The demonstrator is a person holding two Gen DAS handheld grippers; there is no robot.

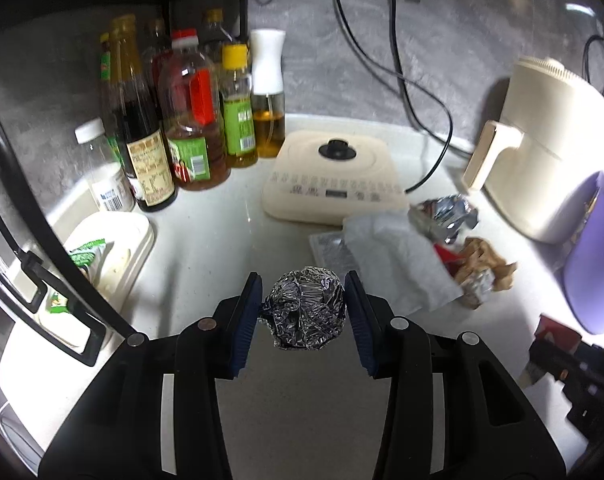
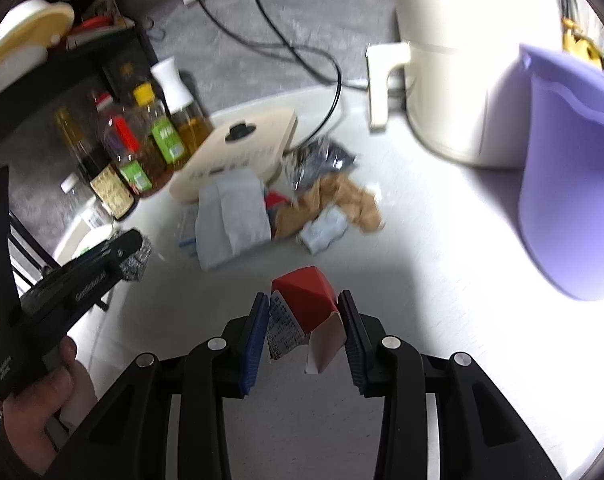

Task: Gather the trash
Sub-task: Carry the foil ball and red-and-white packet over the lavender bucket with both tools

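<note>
My left gripper (image 1: 302, 292) is shut on a crumpled foil ball (image 1: 306, 308) held above the white counter; it also shows at the left of the right wrist view (image 2: 135, 258). My right gripper (image 2: 304, 312) is shut on a red and white carton (image 2: 304, 312). A purple bin (image 2: 574, 176) stands at the right, seen also in the left wrist view (image 1: 594, 252). A trash pile lies on the counter: white paper (image 1: 394, 256), a silver wrapper (image 1: 446, 212) and brown crumpled paper (image 2: 342, 200).
Several sauce and oil bottles (image 1: 189, 120) stand at the back left. A cream induction cooker (image 1: 334, 176) and a cream air fryer (image 1: 542, 144) sit at the back with black cables (image 1: 422, 92). A white tray (image 1: 109, 248) is at the left.
</note>
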